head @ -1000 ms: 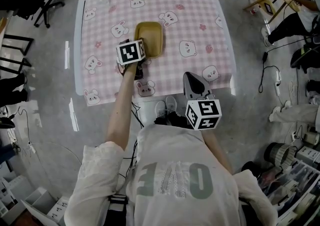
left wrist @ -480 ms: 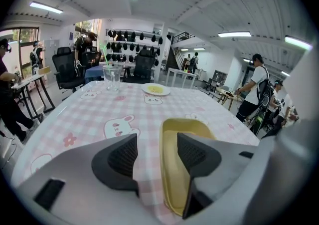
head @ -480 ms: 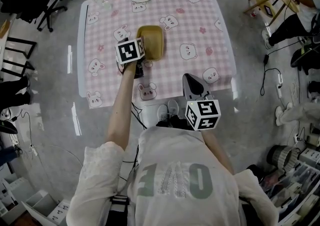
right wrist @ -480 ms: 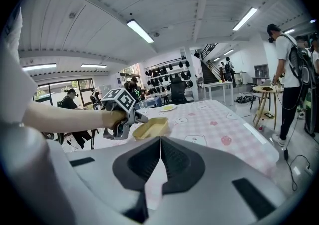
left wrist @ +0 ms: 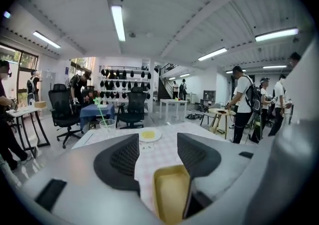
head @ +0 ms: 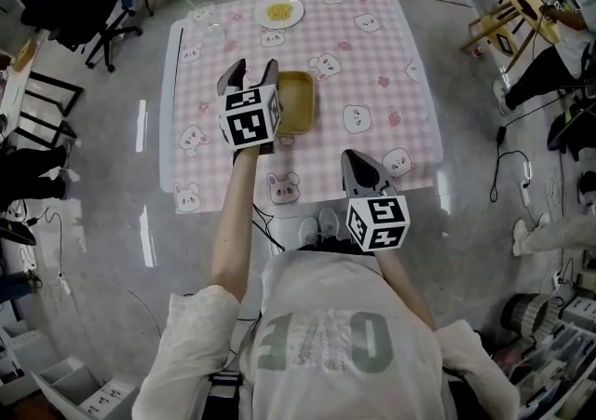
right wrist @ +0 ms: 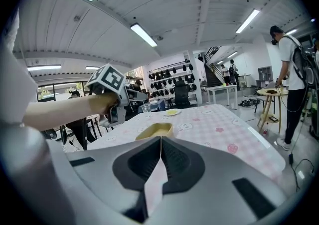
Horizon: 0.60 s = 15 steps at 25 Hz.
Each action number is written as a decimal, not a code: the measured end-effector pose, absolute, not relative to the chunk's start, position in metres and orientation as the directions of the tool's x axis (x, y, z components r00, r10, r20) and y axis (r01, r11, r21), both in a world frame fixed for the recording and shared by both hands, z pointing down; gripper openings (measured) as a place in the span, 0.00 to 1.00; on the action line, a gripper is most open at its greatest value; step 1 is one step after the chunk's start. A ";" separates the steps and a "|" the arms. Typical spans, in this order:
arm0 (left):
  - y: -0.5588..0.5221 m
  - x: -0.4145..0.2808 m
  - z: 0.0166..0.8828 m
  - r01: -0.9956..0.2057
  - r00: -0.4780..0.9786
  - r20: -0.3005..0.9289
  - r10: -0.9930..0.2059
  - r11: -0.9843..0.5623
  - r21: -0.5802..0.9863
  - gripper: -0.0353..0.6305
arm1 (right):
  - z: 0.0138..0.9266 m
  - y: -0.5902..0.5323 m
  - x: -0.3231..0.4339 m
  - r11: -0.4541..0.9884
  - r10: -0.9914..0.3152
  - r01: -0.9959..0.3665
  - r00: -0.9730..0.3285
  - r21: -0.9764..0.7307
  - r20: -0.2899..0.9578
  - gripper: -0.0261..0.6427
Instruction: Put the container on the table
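Note:
The yellow rectangular container (head: pixel 297 103) lies flat on the pink checked table (head: pixel 372 46), left of the middle. My left gripper (head: pixel 250 68) hovers by its left rim, open, nothing between the jaws. In the left gripper view the container (left wrist: pixel 172 198) shows low between the spread jaws, nearer the right one, and the left gripper (left wrist: pixel 157 137) looks out level over the table. My right gripper (head: pixel 349 156) is shut and empty at the table's near edge. From the right gripper (right wrist: pixel 160 139) I see the container (right wrist: pixel 155 130) ahead and the left gripper (right wrist: pixel 112 89) raised over it.
A white plate (head: pixel 280 11) with yellow food sits at the table's far edge, a clear glass (head: pixel 213 29) at the far left corner. Office chairs (head: pixel 102 8) stand to the left, a wooden stool (head: pixel 503 8) to the right. People stand in the room behind.
My left gripper has lifted off the container's left rim and its open jaws now show. The container stays on the table. The right gripper has hardly moved.

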<state>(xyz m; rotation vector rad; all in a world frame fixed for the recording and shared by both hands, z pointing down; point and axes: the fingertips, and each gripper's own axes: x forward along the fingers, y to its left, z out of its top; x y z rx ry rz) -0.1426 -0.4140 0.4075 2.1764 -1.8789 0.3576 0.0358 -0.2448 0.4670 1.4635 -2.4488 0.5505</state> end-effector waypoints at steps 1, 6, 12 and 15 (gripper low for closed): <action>-0.408 -0.141 0.398 -0.989 0.147 0.311 -0.939 -0.147 0.022 0.40 | 0.466 -0.246 0.034 0.431 -0.794 -0.881 -0.473 -0.197 0.382 0.08; -0.351 -0.133 0.359 -0.990 0.138 0.158 -0.978 -0.136 0.019 0.39 | 0.457 -0.250 0.027 0.451 -0.800 -0.875 -0.484 -0.178 0.355 0.08; -0.283 -0.125 0.344 -0.998 0.063 0.003 -0.998 -0.063 -0.019 0.11 | 0.452 -0.251 0.028 0.477 -0.796 -0.862 -0.506 -0.171 0.332 0.08; -0.267 -0.128 0.361 -0.999 0.028 0.013 -1.000 -0.029 -0.026 0.10 | 0.451 -0.255 0.026 0.478 -0.800 -0.865 -0.500 -0.154 0.331 0.08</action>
